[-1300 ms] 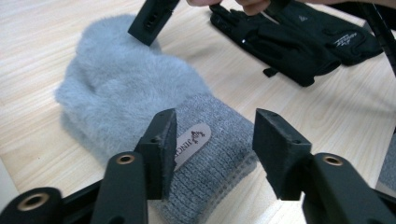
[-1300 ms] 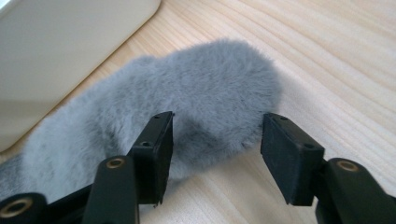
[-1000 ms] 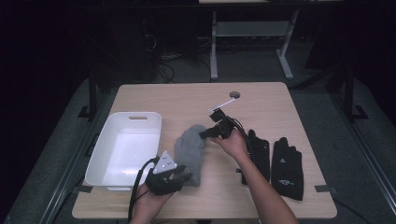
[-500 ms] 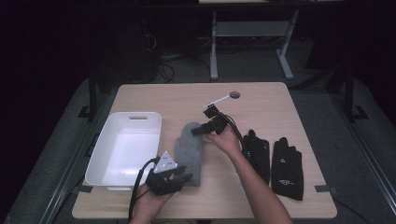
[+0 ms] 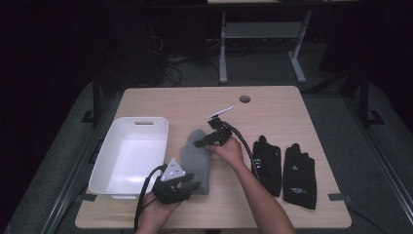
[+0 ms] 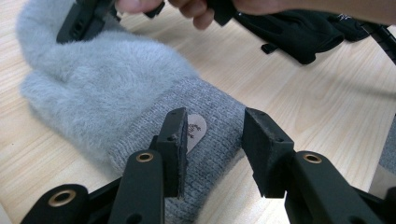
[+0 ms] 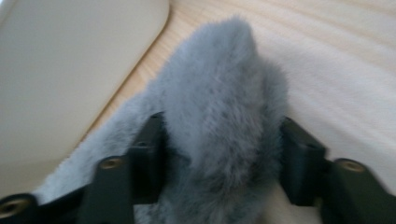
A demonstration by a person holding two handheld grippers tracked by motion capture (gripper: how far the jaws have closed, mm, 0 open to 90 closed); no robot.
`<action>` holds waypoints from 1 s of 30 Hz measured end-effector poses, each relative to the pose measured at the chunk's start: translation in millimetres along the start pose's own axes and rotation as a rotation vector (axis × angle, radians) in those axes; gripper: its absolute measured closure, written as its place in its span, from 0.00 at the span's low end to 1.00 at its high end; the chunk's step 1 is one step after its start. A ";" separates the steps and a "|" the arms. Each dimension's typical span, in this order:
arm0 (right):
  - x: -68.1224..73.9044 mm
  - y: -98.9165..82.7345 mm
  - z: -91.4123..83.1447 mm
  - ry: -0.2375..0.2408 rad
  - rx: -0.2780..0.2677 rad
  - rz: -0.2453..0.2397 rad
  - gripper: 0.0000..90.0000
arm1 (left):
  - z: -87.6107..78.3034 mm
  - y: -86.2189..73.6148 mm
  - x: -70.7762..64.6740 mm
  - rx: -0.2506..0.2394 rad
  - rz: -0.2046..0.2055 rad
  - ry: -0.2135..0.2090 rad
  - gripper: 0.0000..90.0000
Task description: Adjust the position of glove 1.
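Observation:
A grey fuzzy mitten (image 5: pixel 195 158) lies on the wooden table, its ribbed cuff toward me. My left gripper (image 5: pixel 192 185) stands over that cuff (image 6: pixel 205 154), jaws apart, with a small pink tag (image 6: pixel 196 130) behind one pad; nothing is pinched. My right gripper (image 5: pixel 198 144) sits at the mitten's far tip. Its jaws have just been opening wide and then closing a little. In the right gripper view the furry tip (image 7: pixel 219 93) fills the gap of the right gripper (image 7: pixel 222 121) and brushes both pads without being squeezed.
A white plastic tub (image 5: pixel 129 156) stands left of the mitten, close to the right gripper's path (image 7: pixel 70 70). A pair of black gloves (image 5: pixel 266 163) (image 5: pixel 298 175) lies flat to the right. A round cable hole (image 5: pixel 245 99) sits near the table's far edge.
My right gripper has moved left and down onto the mitten's tip, and its jaws have spread around it. The left gripper has stayed at the cuff.

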State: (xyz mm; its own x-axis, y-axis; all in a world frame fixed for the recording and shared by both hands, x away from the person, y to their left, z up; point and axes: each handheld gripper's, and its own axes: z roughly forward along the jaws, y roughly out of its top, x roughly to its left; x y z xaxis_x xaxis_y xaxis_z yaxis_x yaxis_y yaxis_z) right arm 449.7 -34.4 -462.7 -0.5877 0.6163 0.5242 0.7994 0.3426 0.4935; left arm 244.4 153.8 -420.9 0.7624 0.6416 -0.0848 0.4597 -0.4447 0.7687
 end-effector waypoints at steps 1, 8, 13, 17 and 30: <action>0.0 -0.8 1.2 0.016 -0.006 -0.001 0.55 | 0.0 0.0 0.1 -0.001 0.000 0.000 0.67; 5.3 -1.7 -7.1 0.012 -0.024 -0.050 0.76 | -2.3 1.2 0.0 -0.024 -0.015 -0.010 0.61; 4.6 -6.0 -19.2 0.000 -0.039 -0.075 0.78 | -7.0 3.3 0.7 -0.065 -0.039 0.009 0.53; 3.0 -11.6 -35.2 -0.018 -0.044 -0.093 0.79 | -9.3 6.4 2.1 -0.082 -0.053 0.016 0.46; -15.9 -40.4 -84.3 -0.094 -0.078 -0.121 0.80 | 2.1 24.8 5.3 -0.057 -0.141 -0.007 0.34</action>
State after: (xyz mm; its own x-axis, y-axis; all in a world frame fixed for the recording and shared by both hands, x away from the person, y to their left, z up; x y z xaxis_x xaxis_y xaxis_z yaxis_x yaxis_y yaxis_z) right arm 416.3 -117.7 -432.5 -0.6619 0.6388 0.3923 0.7094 0.3645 0.6032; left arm 260.8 144.8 -403.6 0.6953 0.6906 -0.1990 0.5362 -0.3140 0.7835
